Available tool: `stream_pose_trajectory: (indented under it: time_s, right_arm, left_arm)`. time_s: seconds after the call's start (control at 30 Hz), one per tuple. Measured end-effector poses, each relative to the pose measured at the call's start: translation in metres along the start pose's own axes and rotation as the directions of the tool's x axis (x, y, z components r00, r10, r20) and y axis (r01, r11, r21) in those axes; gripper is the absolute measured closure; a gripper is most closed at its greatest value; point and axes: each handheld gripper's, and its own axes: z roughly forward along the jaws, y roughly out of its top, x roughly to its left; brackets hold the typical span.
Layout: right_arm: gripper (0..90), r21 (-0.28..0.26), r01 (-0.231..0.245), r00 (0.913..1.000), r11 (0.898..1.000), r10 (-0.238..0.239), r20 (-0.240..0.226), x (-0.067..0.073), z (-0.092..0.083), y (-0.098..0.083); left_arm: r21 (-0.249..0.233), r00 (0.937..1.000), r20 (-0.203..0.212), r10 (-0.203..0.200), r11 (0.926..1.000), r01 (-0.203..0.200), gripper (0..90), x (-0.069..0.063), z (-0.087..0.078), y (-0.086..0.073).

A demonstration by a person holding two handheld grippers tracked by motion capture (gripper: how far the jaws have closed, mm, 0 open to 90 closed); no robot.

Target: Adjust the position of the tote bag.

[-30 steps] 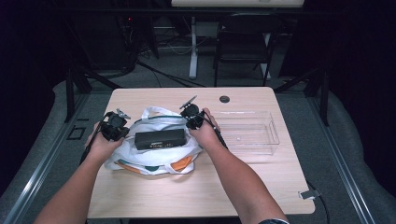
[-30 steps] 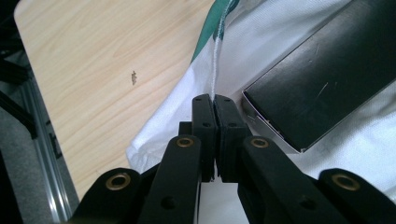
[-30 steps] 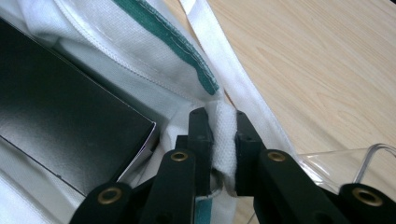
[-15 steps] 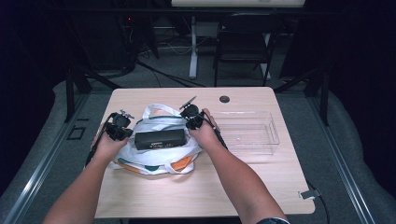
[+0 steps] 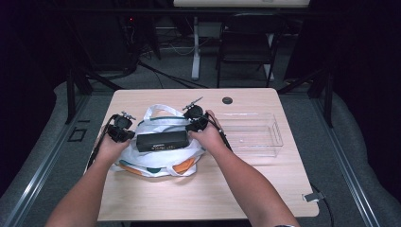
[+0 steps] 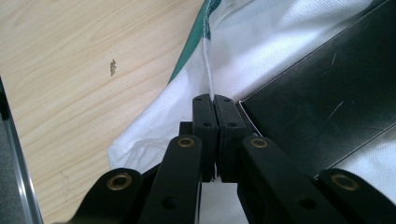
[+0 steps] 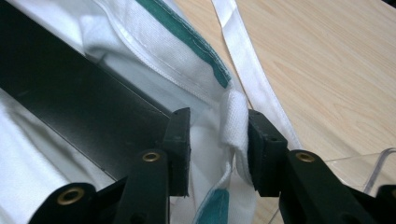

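While the white tote bag (image 5: 158, 158) lies flat on the wooden surface (image 5: 203, 198) with a black box (image 5: 162, 140) resting on top of it, each hand works one side; the left claw (image 5: 124, 135) is pressed fully together on the bag's cloth at the box's left end, a thin white thread (image 6: 208, 60) running out from its tips; the right claw (image 5: 195, 126) sits at the box's right end, its jaws having just been opening, now parted with a fold of white fabric (image 7: 233, 123) lying between them, against one jaw, loose from the other; a clear plastic bin (image 5: 250, 135) stands just beside the right hand (image 5: 208, 138).
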Motion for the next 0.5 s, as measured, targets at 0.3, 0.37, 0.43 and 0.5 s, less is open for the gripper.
stream_pose_trajectory:
  time_s: [0.3, 0.37, 0.43, 0.5]
  right_arm:
    - [65.9, -0.051, 0.014, 0.9996, 0.999, -0.013, 0.023, 0.0, -0.015, 0.0]
    - [67.9, -0.047, 0.017, 0.9995, 0.999, -0.015, 0.026, 0.0, -0.016, 0.001]
    - [75.4, -0.054, 0.018, 0.9994, 0.998, -0.016, 0.032, -0.001, -0.017, 0.0]
    - [79.9, -0.052, 0.017, 0.9991, 0.998, -0.015, 0.04, -0.001, -0.017, 0.0]
  left_arm:
    - [-0.003, 1.0, 0.003, -0.004, 1.0, 0.005, 89.0, 0.0, 0.0, 0.0]
    - [0.0, 1.0, 0.002, -0.004, 1.0, 0.004, 89.0, 0.0, 0.0, 0.0]
    - [0.0, 1.0, 0.001, -0.002, 1.0, 0.002, 89.0, 0.0, 0.0, 0.0]
    - [0.001, 1.0, 0.004, -0.001, 1.0, 0.001, 89.1, 0.0, 0.0, 0.0]
